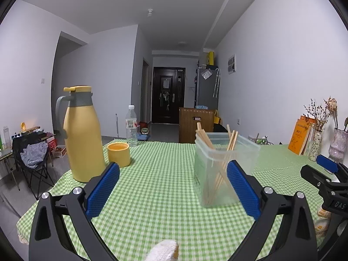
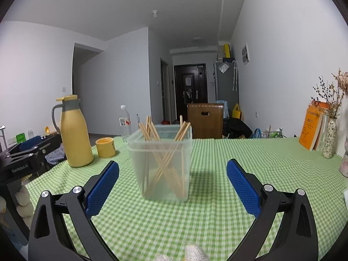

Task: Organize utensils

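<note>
A clear plastic container [image 1: 219, 167] [image 2: 162, 163] stands on the green checked tablecloth and holds several wooden chopsticks [image 1: 226, 150] [image 2: 167, 150] leaning criss-cross inside it. My left gripper [image 1: 173, 174] is open with nothing between its blue pads; the container sits just ahead of its right finger. My right gripper [image 2: 173, 174] is also open and empty, with the container just ahead, slightly left of centre. In the left wrist view the right gripper [image 1: 326, 174] shows at the right edge. In the right wrist view the left gripper [image 2: 24, 154] shows at the left edge.
A yellow thermos jug [image 1: 82, 134] [image 2: 74, 132], a yellow cup [image 1: 119, 153] [image 2: 105, 146] and a clear water bottle [image 1: 131, 126] [image 2: 125, 122] stand at the table's far left. Vases [image 2: 329, 138] and an orange book [image 2: 310, 130] line the right wall. A wooden chair [image 2: 205, 119] is behind the table.
</note>
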{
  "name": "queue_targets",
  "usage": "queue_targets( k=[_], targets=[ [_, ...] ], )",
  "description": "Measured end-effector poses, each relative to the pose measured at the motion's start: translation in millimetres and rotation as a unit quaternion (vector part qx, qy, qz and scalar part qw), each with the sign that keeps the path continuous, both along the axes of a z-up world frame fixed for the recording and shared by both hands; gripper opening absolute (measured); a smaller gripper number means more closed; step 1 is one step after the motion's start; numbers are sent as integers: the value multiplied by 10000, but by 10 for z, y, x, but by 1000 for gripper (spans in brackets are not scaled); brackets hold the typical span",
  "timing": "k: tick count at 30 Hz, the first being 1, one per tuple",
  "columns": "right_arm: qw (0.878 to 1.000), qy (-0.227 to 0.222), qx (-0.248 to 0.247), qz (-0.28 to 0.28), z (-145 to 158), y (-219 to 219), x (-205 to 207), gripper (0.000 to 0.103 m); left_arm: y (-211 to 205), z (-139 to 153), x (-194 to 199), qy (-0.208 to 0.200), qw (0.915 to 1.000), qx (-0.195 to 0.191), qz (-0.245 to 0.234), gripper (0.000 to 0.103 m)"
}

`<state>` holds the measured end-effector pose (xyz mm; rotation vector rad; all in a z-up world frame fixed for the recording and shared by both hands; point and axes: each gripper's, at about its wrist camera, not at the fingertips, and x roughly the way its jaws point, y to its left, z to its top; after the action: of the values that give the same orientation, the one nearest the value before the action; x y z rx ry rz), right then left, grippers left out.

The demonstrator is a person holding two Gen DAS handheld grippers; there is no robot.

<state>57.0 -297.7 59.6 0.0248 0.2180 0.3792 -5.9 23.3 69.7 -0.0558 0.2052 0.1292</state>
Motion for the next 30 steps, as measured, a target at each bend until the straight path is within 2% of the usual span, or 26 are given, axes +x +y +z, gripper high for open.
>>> queue_targets(
  k=[12, 17, 30],
  targets=[
    [9992, 382, -75, -59, -378, -17, -152, 95, -30, -368, -191, 193, 9997, 155, 61, 96],
    [9986, 508, -64, -115, -501, -30, -161, 95, -25, -489, -203, 283, 9995, 97, 75, 96],
    [9981, 600, -73, -119, -608, -14, -179, 95, -33, -748, -153, 515, 9987, -33, 19, 96]
  ],
)
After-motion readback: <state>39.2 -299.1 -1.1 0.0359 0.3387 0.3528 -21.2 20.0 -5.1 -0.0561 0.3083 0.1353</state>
